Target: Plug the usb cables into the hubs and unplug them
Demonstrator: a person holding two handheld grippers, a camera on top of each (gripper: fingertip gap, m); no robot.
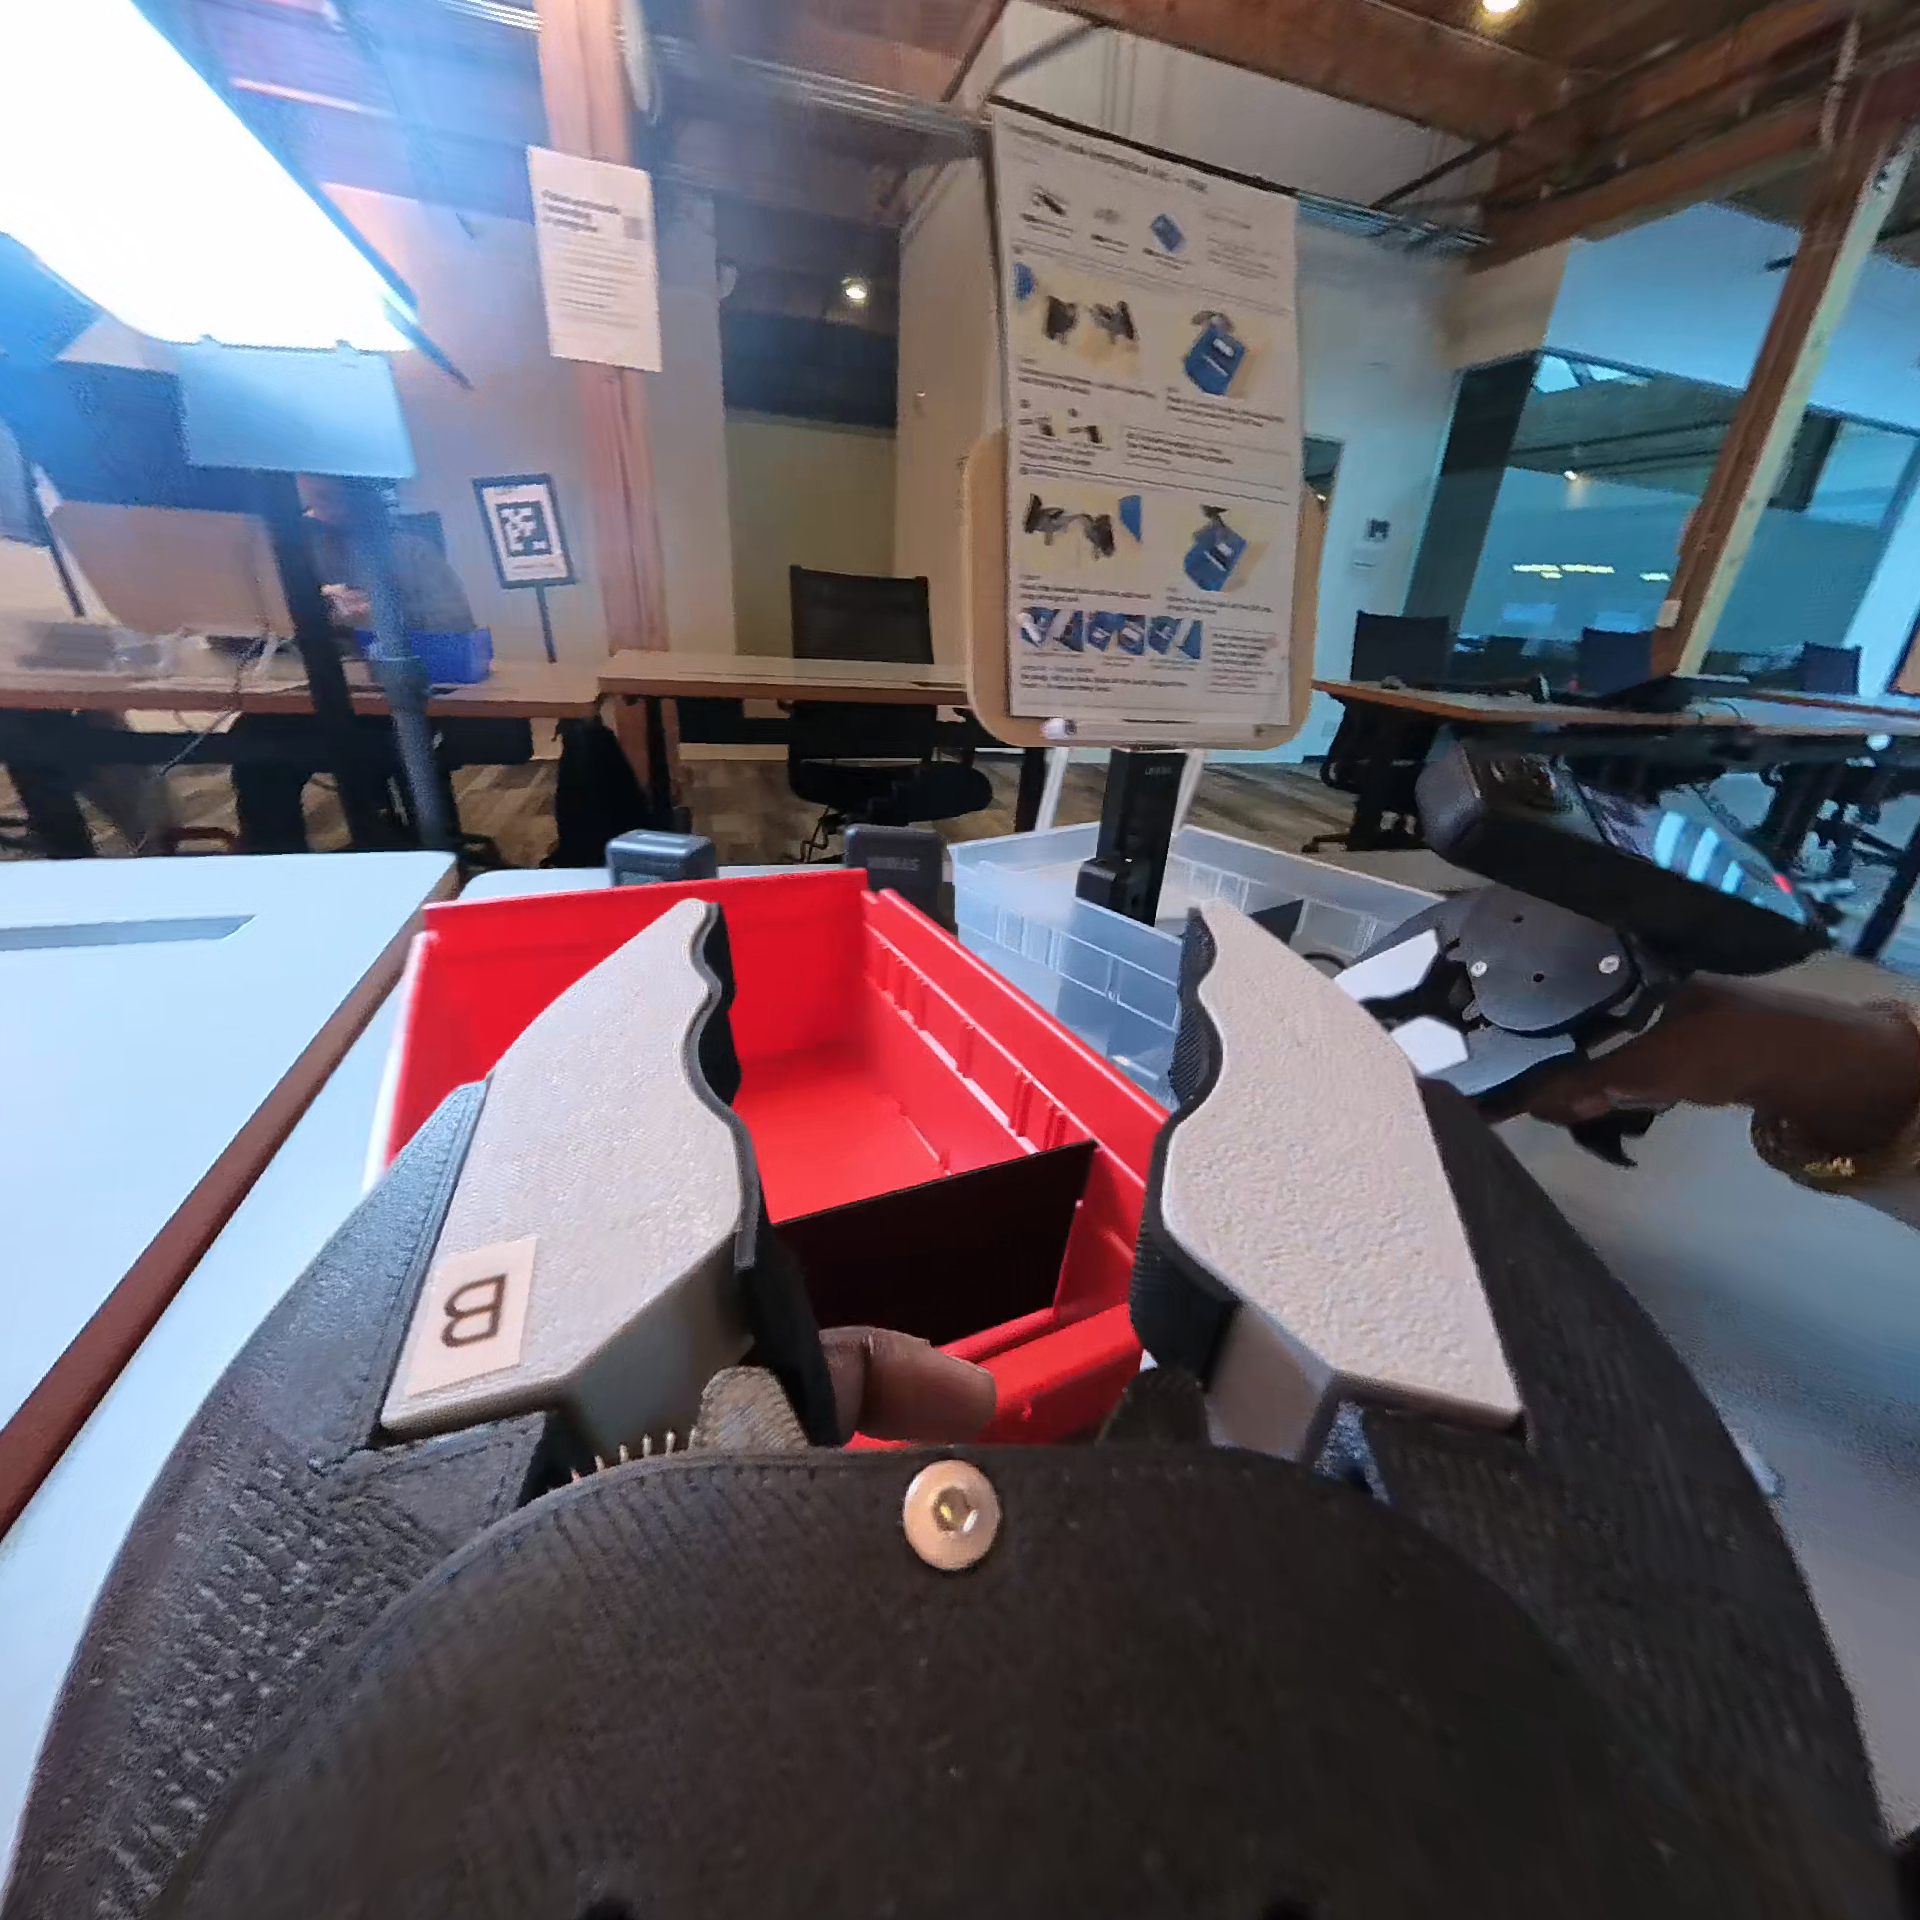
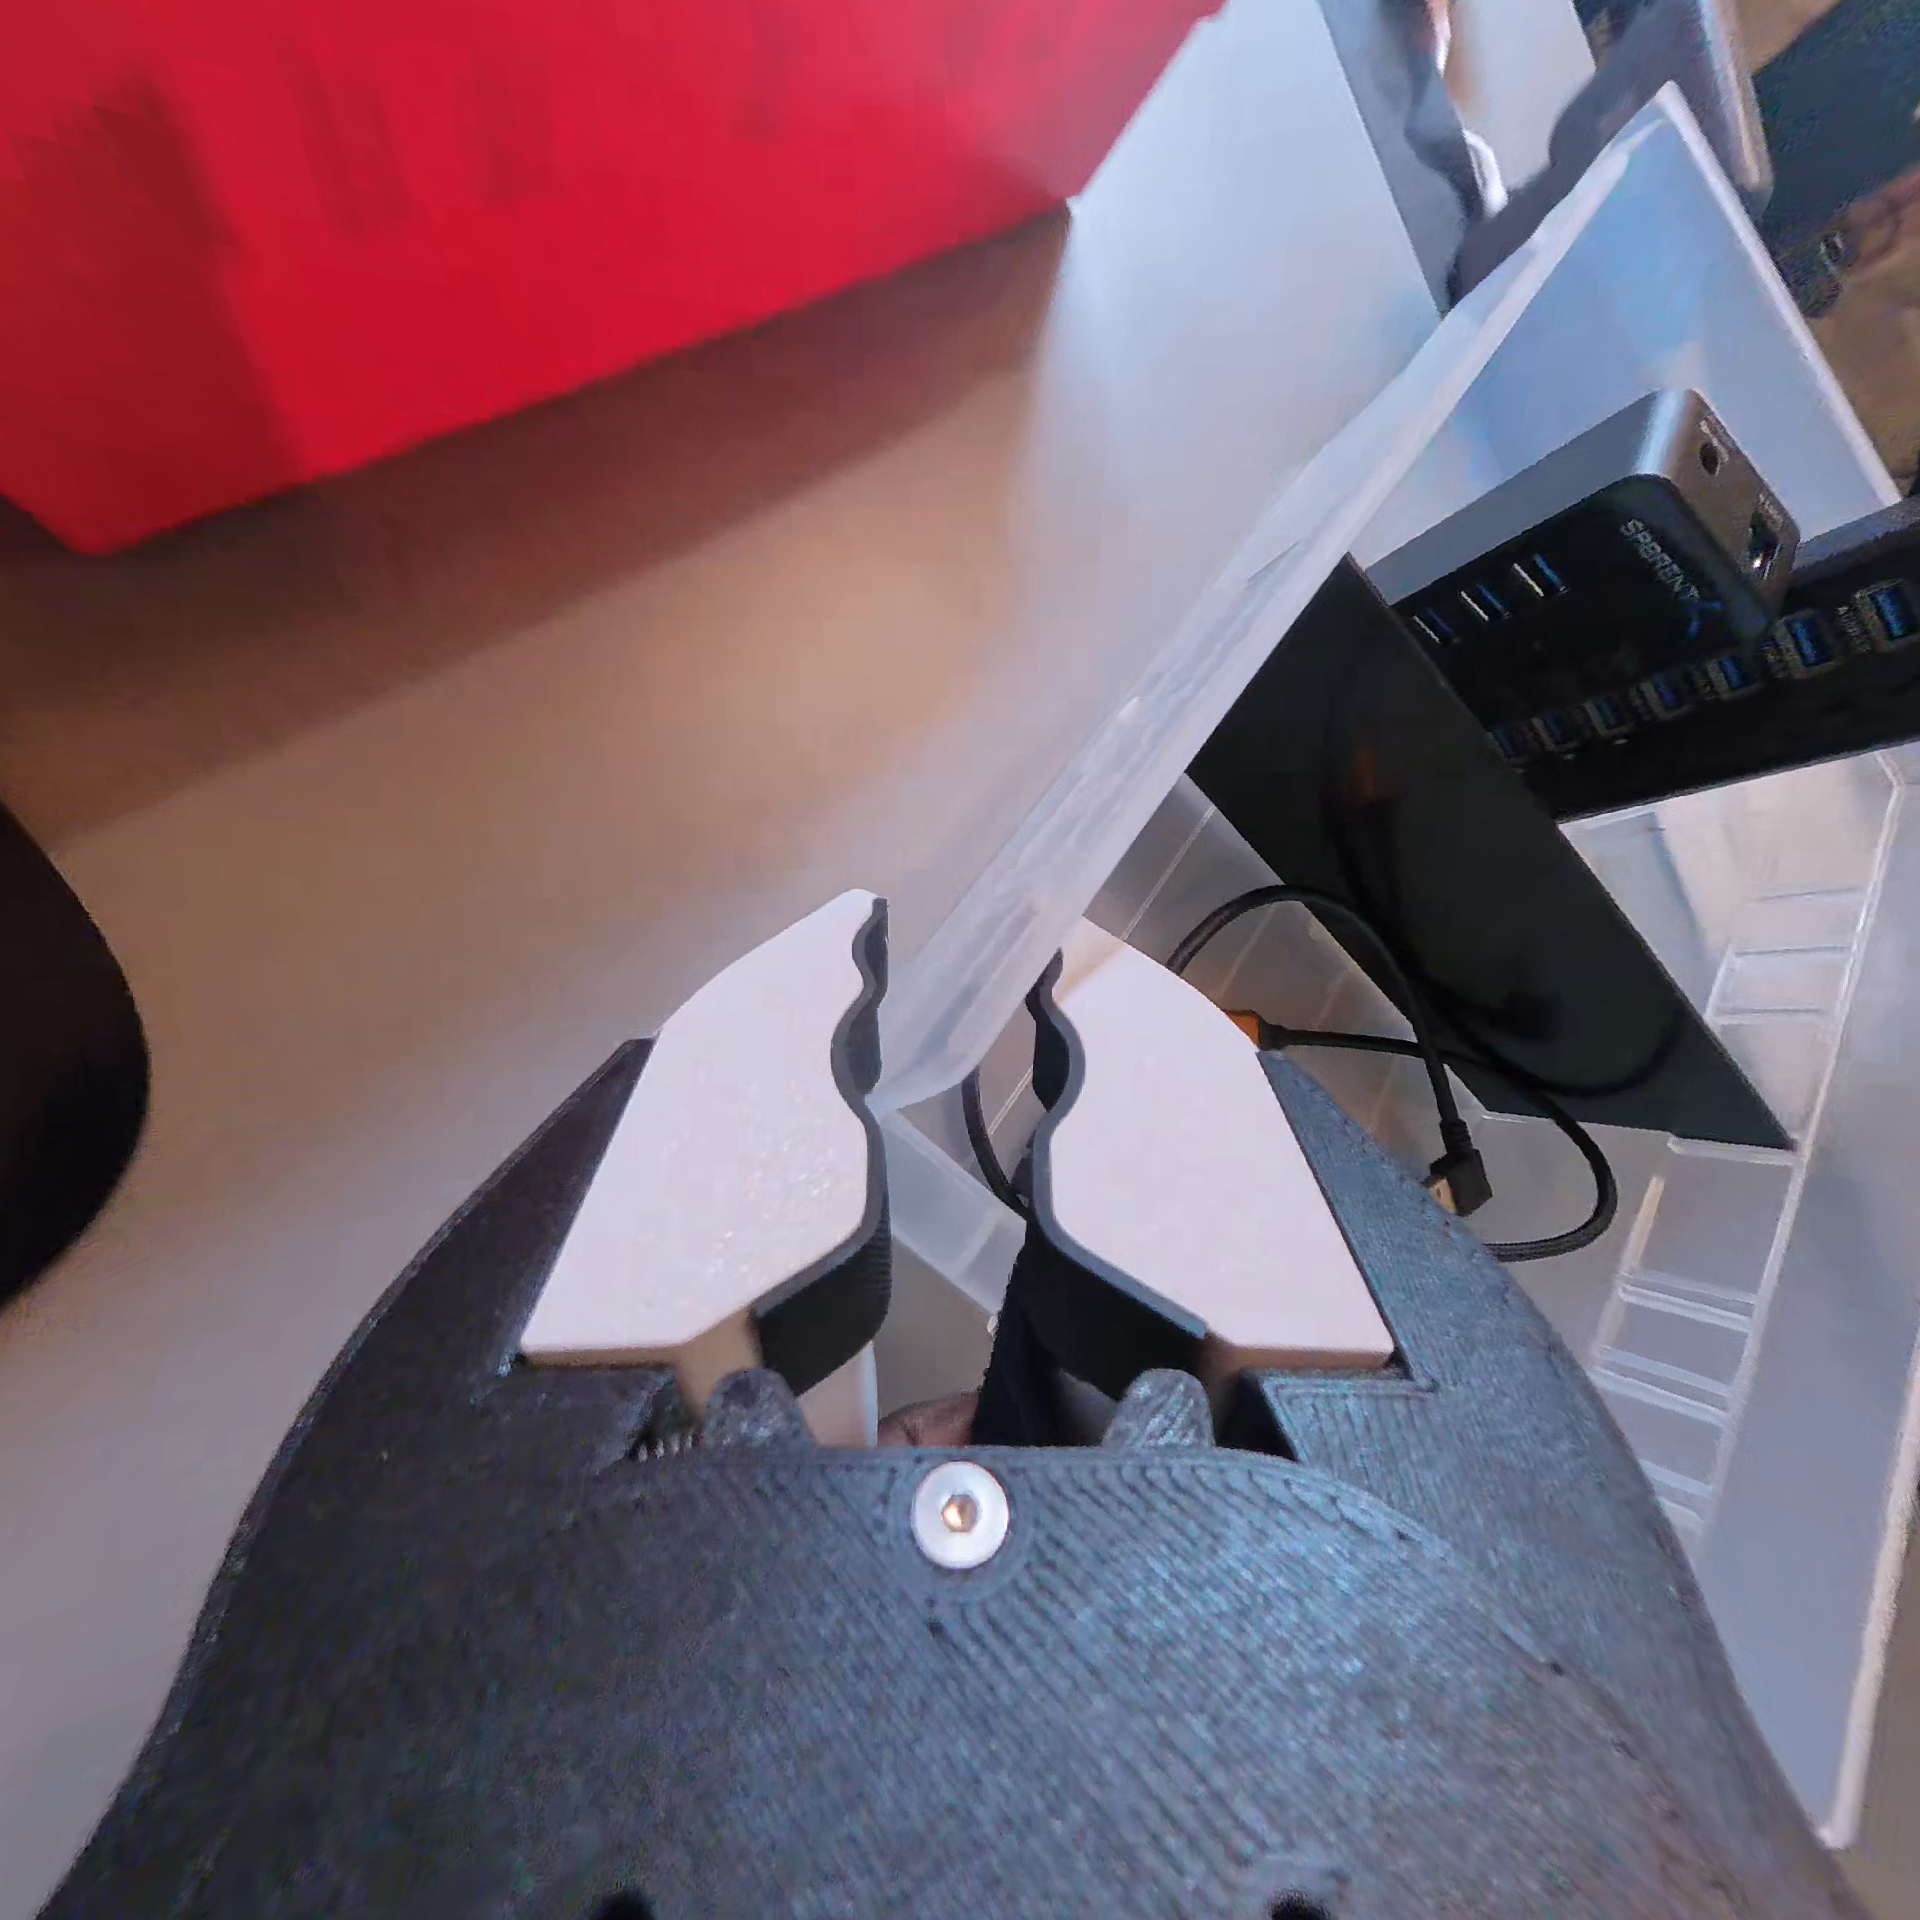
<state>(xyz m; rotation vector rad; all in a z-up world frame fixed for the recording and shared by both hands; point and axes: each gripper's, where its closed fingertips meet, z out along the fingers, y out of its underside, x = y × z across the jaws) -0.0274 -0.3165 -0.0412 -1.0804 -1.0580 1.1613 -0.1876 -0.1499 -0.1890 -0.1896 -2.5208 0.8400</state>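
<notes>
Red bin [image 1: 914,997]: glossy smooth plastic. Clear bin [image 2: 1226,748]: frosted translucent plastic. Left gripper [image 1: 951,997] fingers [image 1: 613,1122]: grainy matt grey; body ridged black print. USB cable [image 2: 1558,1236]: braided black.

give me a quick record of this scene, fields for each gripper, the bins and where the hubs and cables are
left gripper: open, holds nothing, over the red bin
right gripper: fingers astride the clear bin wall, grip not certain
red bin: black divider inside, far compartment looks bare
usb hubs: black, in the clear bin beyond a black divider
usb cable: black, loose in the clear bin, unplugged
</notes>
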